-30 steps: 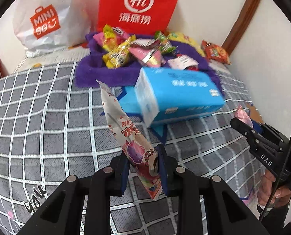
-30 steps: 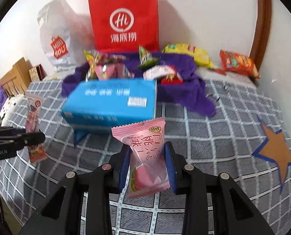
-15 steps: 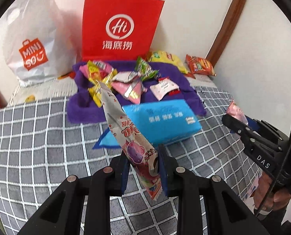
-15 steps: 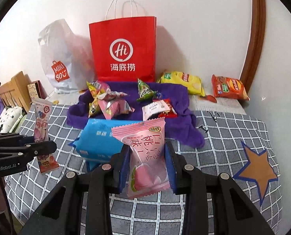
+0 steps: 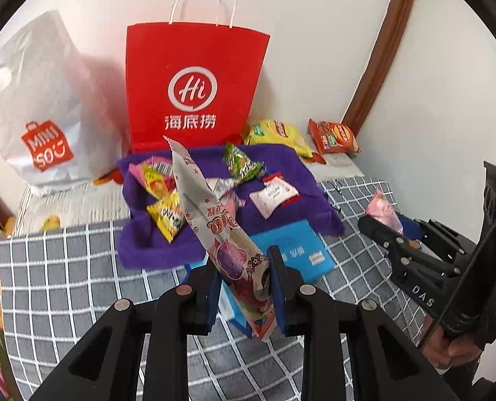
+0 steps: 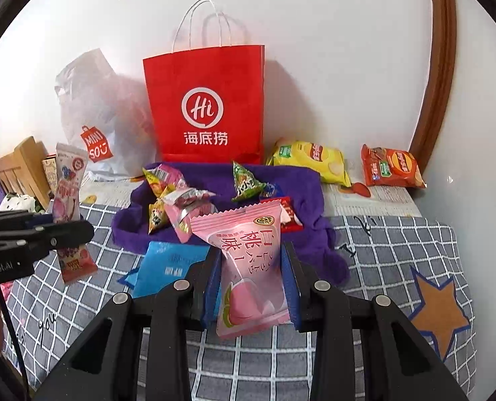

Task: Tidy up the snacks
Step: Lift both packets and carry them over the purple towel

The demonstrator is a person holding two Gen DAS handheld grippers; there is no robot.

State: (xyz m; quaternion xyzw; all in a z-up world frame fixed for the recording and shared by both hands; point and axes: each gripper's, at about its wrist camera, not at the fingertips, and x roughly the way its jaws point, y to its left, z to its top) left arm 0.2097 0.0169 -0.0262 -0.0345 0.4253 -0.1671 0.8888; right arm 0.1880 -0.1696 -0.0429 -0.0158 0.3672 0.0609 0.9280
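White wall is backing everything, and the grey checked bedspread [image 6: 391, 254] is carrying the whole scene, so I am placing things against the red paper bag [image 6: 206, 107] standing upright at the wall. To the left of the red paper bag, the white plastic bag [image 5: 44, 113] is slumping against the wall. Well in front of it and to its left, my left gripper [image 5: 244, 287] is squeezing its fingers [image 5: 276, 287] narrow on a long grape-printed snack packet [image 5: 214, 224], gripping near the lower end so the rest is standing up and tilting away, clear of the bed. Directly in front of the red paper bag, the purple towel [image 6: 281, 180] is lying rumpled, seemingly as a sorting spot, with several small packets piling on it. A blue tissue pack [image 6: 167, 264] is lying just in front of the towel. In front of that, my right gripper [image 6: 251, 284] is pinching its fingers [image 6: 289, 284] on a pink peach candy packet [image 6: 251, 267], holding it by its sides, printed face toward the camera. To the right of the red paper bag, a yellow chip bag [image 6: 311, 160] and an orange chip bag [image 6: 391, 167] are resting by the wall, apart from the pile. I judge both held packets are heading for the red paper bag or the towel; which, I cannot tell.
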